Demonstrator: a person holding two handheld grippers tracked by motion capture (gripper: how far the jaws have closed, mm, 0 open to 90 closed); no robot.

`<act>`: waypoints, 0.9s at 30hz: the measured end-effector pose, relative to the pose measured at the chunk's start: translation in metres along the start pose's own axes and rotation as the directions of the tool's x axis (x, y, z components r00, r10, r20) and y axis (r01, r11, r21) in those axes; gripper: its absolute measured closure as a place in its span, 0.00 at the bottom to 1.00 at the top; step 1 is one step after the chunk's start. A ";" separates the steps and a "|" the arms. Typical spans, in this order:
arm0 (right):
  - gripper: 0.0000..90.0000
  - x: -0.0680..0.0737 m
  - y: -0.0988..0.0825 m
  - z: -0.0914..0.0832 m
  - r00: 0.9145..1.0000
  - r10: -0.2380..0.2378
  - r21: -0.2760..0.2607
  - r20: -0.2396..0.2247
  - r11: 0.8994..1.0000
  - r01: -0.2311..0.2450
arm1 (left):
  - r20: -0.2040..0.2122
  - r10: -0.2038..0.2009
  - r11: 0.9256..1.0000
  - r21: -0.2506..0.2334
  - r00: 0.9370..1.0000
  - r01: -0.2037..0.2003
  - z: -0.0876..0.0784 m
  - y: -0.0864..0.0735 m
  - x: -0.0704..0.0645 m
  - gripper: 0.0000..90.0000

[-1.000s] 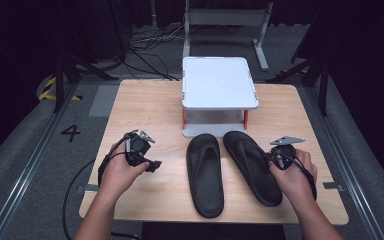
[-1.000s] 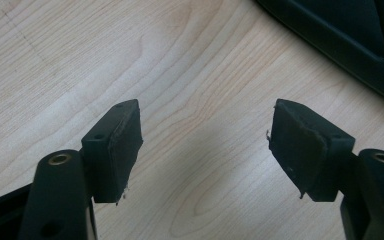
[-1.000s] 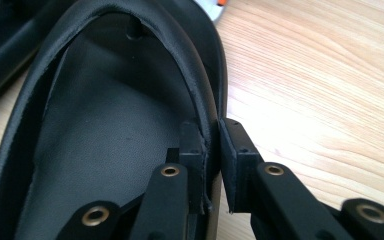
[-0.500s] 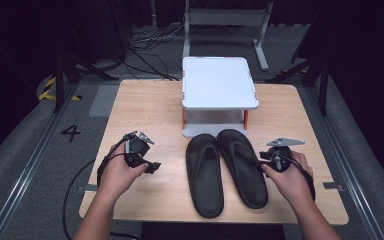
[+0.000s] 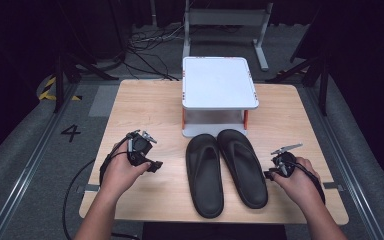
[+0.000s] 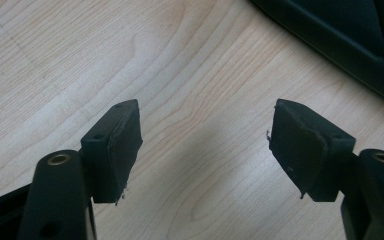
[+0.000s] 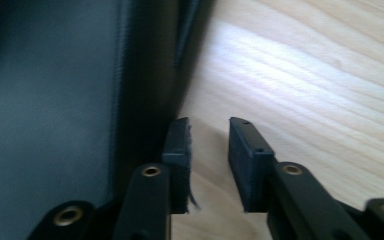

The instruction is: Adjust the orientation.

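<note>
1. Worktop (image 5: 145, 107): light wood, carrying a white stand (image 5: 219, 82) with orange legs at its far centre.
2. Two black flip-flops lie flat side by side in front of the stand, touching along part of their inner edges. The left flip-flop (image 5: 204, 173) runs straight; the right flip-flop (image 5: 242, 165) is angled, its heel end toward the person's right.
3. Left tool (image 5: 150, 162): held in the left hand (image 5: 121, 172), well apart from the left flip-flop. In the left gripper view its jaws stand wide apart over bare wood, holding nothing.
4. Right tool (image 7: 208, 150): held in the right hand (image 5: 297, 181), just beside the right flip-flop's outer edge. Its jaws show a narrow gap, nothing between them; the inner jaw sits against or very near the flip-flop's edge, and contact cannot be confirmed.
</note>
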State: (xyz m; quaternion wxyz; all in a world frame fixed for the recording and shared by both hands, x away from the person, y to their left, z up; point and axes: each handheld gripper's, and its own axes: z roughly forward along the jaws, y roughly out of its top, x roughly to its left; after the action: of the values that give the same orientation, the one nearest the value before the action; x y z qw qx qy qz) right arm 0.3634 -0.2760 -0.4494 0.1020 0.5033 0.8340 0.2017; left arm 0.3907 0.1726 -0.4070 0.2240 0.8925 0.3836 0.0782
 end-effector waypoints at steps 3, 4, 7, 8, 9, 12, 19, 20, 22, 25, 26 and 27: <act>0.78 0.009 -0.001 -0.002 1.000 -0.008 0.014 -0.018 1.000 0.008 | 0.007 0.003 1.000 -0.008 1.000 -0.003 0.002 0.003 0.001 0.33; 0.78 0.013 -0.002 -0.002 1.000 -0.015 0.016 -0.023 1.000 0.016 | 0.012 0.001 1.000 -0.005 1.000 0.000 0.003 0.004 0.000 0.33; 0.76 0.025 -0.004 -0.004 0.998 -0.037 0.027 -0.054 0.999 0.039 | 0.012 0.011 1.000 -0.003 1.000 -0.011 0.006 0.008 0.000 0.33; 0.76 0.029 -0.004 -0.005 0.997 -0.041 0.027 -0.065 0.999 0.043 | 0.012 0.010 1.000 0.000 1.000 -0.010 0.006 0.009 -0.001 0.33; 0.76 0.032 -0.004 -0.005 0.996 -0.048 0.027 -0.079 0.998 0.050 | 0.015 0.014 1.000 -0.010 1.000 -0.013 0.006 0.011 -0.001 0.33; 0.77 0.039 -0.005 -0.006 0.995 -0.070 0.028 -0.070 0.997 0.072 | 0.012 0.016 1.000 -0.009 1.000 -0.016 0.006 0.014 -0.001 0.33; 0.79 0.045 -0.011 -0.011 0.993 -0.064 0.038 -0.103 0.997 0.069 | 0.016 0.025 1.000 -0.018 1.000 -0.025 0.010 0.020 -0.001 0.33; 0.78 0.046 -0.011 -0.011 0.992 -0.059 0.042 -0.112 0.997 0.064 | 0.016 0.028 0.999 -0.017 0.999 -0.027 0.010 0.020 -0.001 0.33; 0.74 0.047 -0.011 -0.014 0.992 -0.054 0.047 -0.116 0.997 0.060 | 0.018 0.027 1.000 -0.015 0.999 -0.027 0.010 0.021 -0.001 0.33; 0.70 0.046 -0.009 -0.022 0.991 -0.032 0.001 -0.128 0.999 0.032 | 0.014 0.025 0.999 -0.026 1.000 -0.024 0.010 0.021 0.000 0.33; 0.67 0.045 -0.007 -0.029 0.993 -0.039 -0.030 -0.116 0.999 0.035 | 0.015 0.022 0.999 -0.024 1.000 -0.022 0.009 0.021 0.001 0.33; 0.64 0.046 -0.005 -0.032 0.993 -0.038 -0.049 -0.113 0.998 0.032 | 0.015 0.020 1.000 -0.020 1.000 -0.020 0.009 0.021 0.001 0.33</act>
State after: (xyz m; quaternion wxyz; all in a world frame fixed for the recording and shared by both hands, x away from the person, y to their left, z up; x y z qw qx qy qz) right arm 0.3254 -0.2454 -0.4213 0.0697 0.4738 0.8422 0.2478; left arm 0.4078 0.1575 -0.4056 0.2352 0.8946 0.3721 0.0776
